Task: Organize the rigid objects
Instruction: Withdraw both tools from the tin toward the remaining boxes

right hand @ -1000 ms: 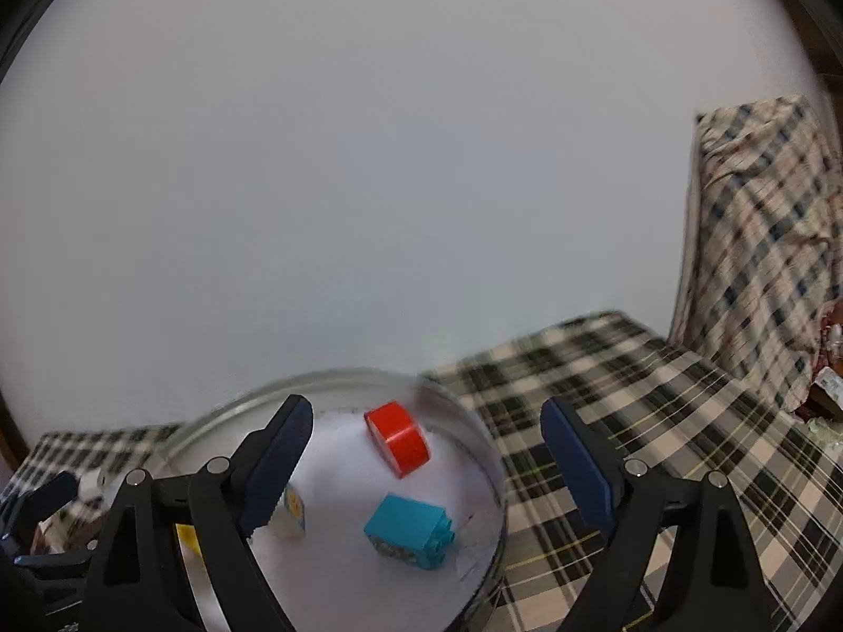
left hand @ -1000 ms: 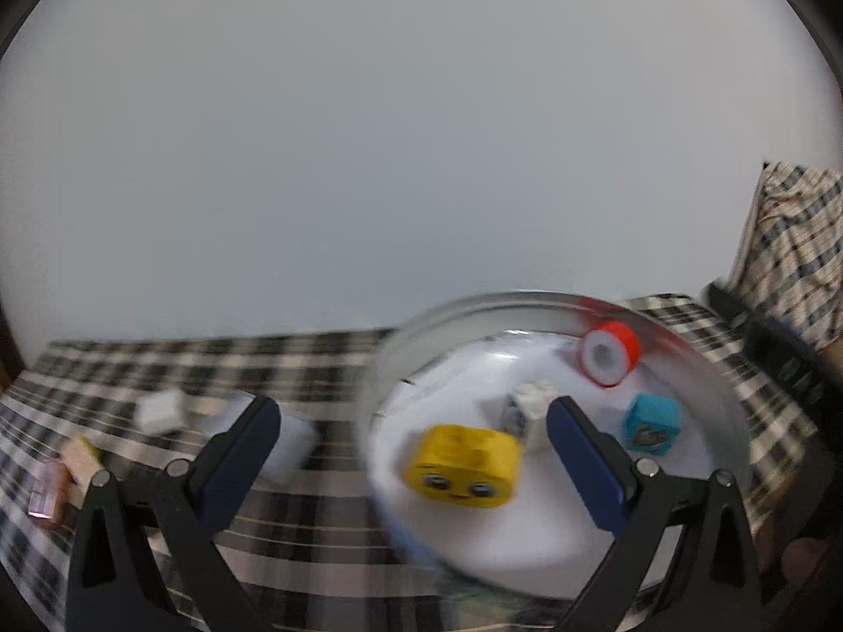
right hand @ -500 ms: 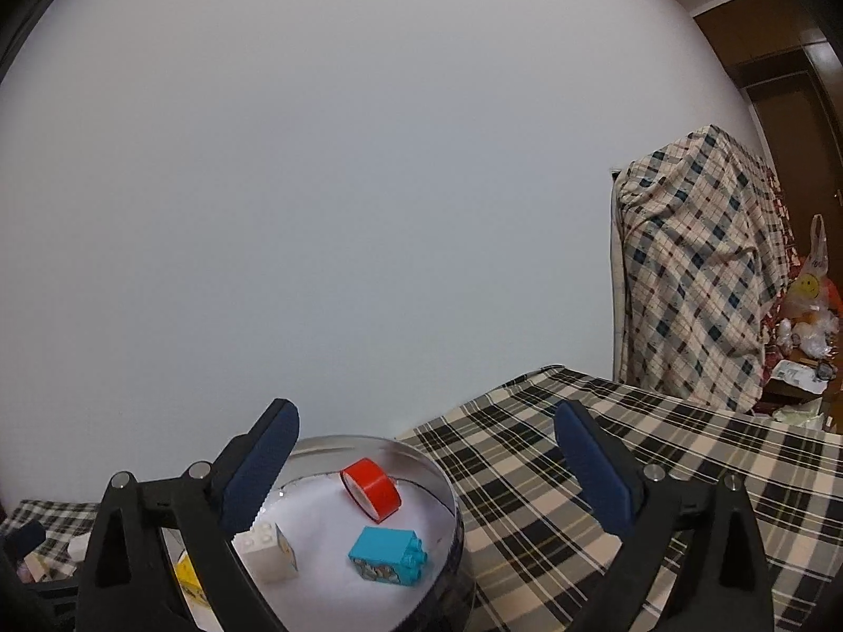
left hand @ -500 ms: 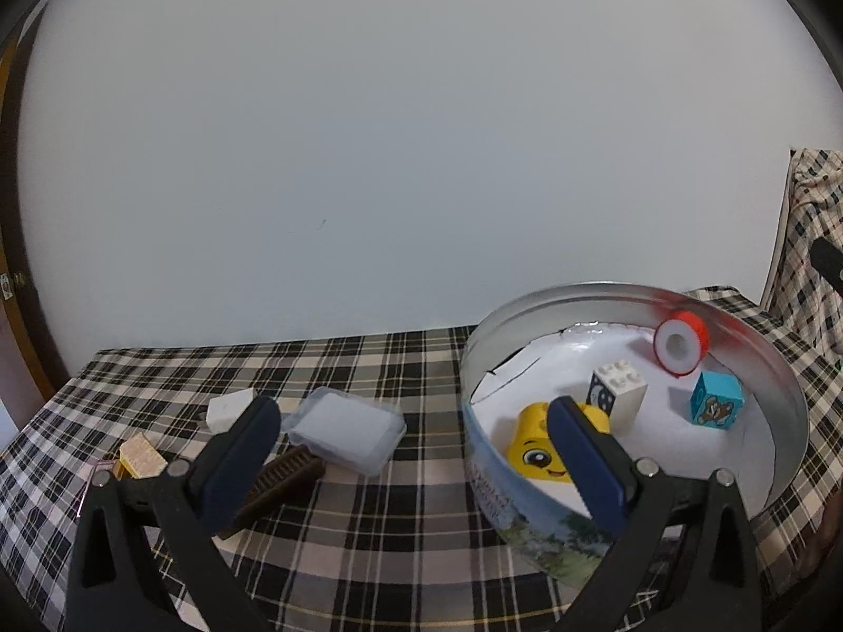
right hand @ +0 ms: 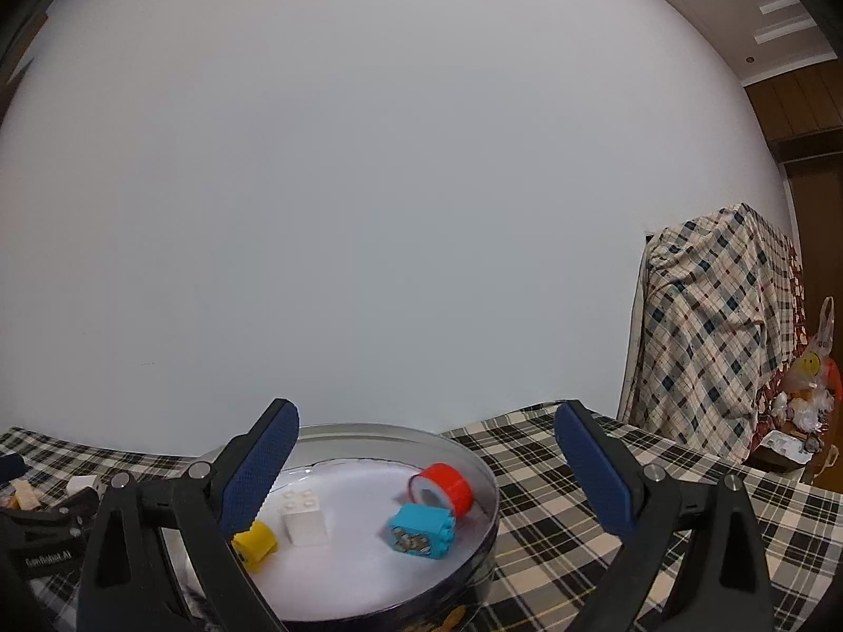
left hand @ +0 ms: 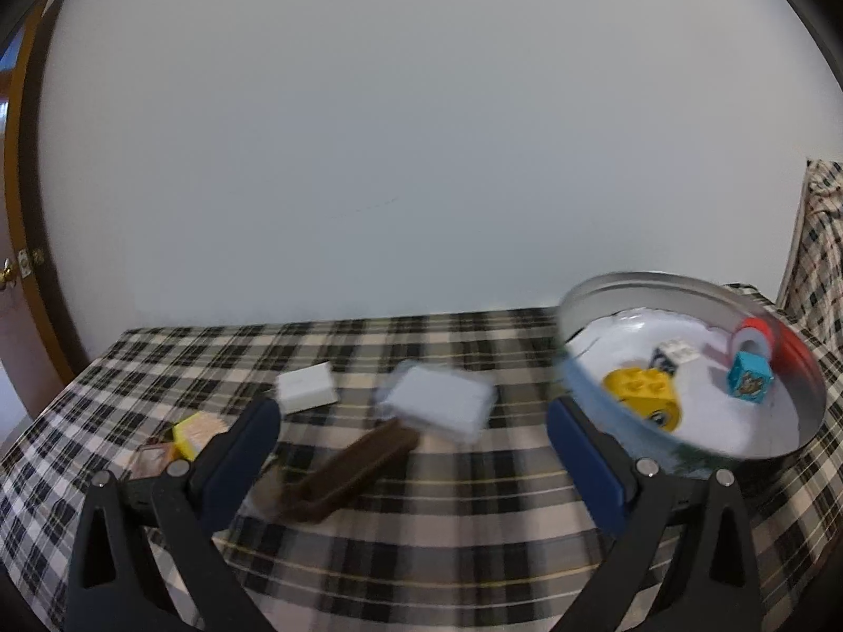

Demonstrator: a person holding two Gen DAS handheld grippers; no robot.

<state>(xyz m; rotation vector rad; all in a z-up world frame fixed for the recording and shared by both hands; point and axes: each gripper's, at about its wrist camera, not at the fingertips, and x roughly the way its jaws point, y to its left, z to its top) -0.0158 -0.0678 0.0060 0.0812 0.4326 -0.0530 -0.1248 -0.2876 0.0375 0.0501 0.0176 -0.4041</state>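
A round metal tin stands on the checked tablecloth. Inside lie a yellow brick, a white brick, a teal brick and a red tape roll. Left of the tin lie a clear plastic box, a brown brush, a white block and a small yellow box. My left gripper is open above the brush and box. My right gripper is open over the tin, holding nothing.
The checked cloth covers the whole table. A white wall rises just behind it. Furniture draped in checked fabric stands at the right, with a plastic bag beside it. A wooden door frame is at the far left.
The left gripper has swung left, from over the tin to over the brush and clear box. The right gripper's view has tilted up and drawn back from the tin; its jaws stand a little wider.
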